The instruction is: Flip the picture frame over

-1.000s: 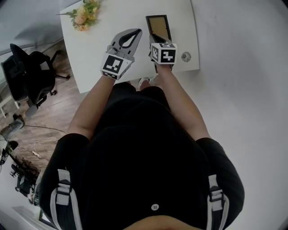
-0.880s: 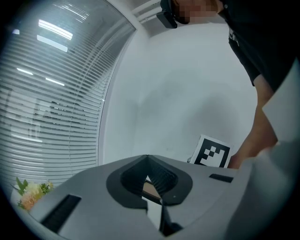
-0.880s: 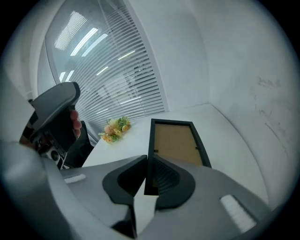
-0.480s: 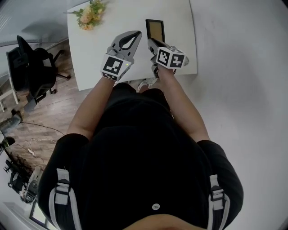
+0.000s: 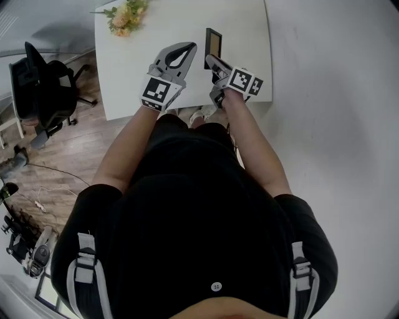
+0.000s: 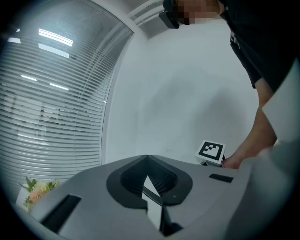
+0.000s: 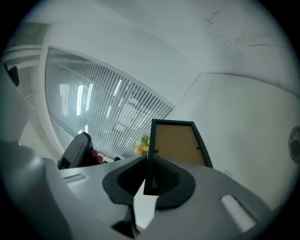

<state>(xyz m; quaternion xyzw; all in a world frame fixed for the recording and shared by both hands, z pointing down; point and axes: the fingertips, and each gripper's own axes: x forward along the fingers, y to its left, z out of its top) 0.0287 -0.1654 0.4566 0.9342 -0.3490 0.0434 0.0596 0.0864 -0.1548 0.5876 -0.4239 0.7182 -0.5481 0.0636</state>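
Note:
The picture frame (image 5: pixel 214 43) has a black rim and a brown backing. It is off the white table (image 5: pixel 156 37), tipped up onto its long edge, so the head view shows it as a narrow strip. My right gripper (image 5: pixel 216 63) is shut on the frame's near edge and is rolled sideways. In the right gripper view the brown back (image 7: pixel 180 143) faces the camera, with the rim clamped between the pads at the right gripper (image 7: pixel 149 180). My left gripper (image 5: pixel 182 52) hovers left of the frame, shut and holding nothing; in its own view the left gripper (image 6: pixel 149 187) points past the table.
A bunch of flowers (image 5: pixel 124 14) lies at the table's far left corner. A black office chair (image 5: pixel 40 87) stands on the wood floor to the left. A small round object (image 7: pixel 295 140) sits on the table right of the frame.
The right gripper has risen and rolled, and the frame has gone from lying flat, back up, to standing on edge. The left gripper has hardly moved.

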